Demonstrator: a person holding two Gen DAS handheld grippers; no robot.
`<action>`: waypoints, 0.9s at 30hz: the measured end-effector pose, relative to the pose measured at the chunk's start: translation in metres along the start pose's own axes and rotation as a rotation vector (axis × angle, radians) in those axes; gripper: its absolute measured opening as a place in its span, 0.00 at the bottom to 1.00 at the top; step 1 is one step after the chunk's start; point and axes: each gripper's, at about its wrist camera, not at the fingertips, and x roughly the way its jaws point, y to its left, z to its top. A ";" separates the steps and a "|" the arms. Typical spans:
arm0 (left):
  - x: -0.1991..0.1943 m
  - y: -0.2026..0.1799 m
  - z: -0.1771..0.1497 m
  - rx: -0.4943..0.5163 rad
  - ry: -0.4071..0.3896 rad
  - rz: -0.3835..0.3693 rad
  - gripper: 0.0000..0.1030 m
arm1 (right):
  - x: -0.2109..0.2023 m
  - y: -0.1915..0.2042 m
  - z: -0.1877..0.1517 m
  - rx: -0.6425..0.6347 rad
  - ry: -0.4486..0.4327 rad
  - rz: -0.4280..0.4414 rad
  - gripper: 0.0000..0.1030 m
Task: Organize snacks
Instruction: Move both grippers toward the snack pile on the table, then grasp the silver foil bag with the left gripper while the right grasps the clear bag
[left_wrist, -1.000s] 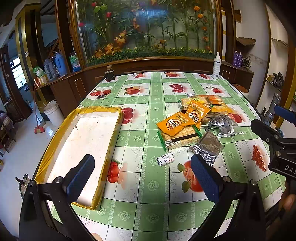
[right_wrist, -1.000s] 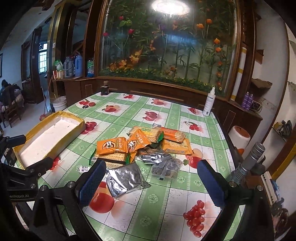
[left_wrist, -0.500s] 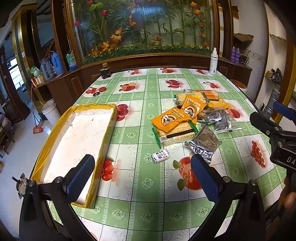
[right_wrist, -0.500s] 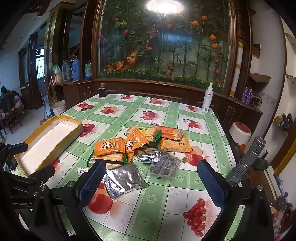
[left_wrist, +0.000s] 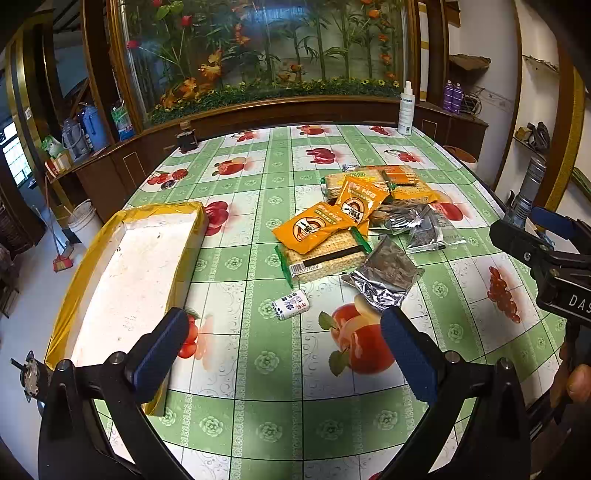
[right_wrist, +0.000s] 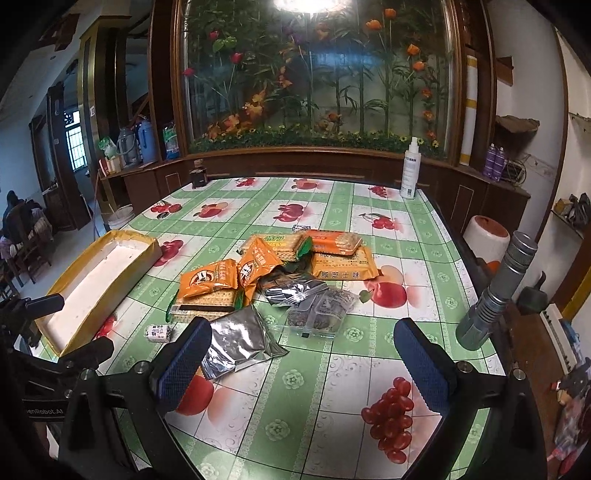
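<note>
Left wrist view: the left gripper (left_wrist: 284, 343) hovers wide and empty, the small candy roll (left_wrist: 290, 304) just ahead, long axis crosswise, near the tray (left_wrist: 184, 258) (right gripper (right_wrist: 301, 354), also wide, sits farther off).

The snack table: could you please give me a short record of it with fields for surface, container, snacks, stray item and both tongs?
surface: green checked tablecloth with fruit prints
container: shallow yellow-rimmed white tray, nothing inside, left of the pile
snacks: orange foil packets, green-edged cracker pack, silver foil pouch, heaped together and overlapping
stray item: small white wrapped roll, apart from the pile
left tongs: open, empty
right tongs: open, empty
</note>
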 end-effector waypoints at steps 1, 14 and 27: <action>0.001 -0.001 0.000 0.002 0.003 -0.003 1.00 | 0.000 -0.003 -0.001 0.006 0.003 0.002 0.97; 0.013 -0.017 -0.001 0.030 0.042 -0.053 1.00 | 0.008 -0.030 -0.012 0.064 0.037 0.006 0.97; 0.029 -0.037 0.003 0.077 0.066 -0.117 1.00 | 0.014 -0.034 -0.014 0.077 0.055 0.023 0.97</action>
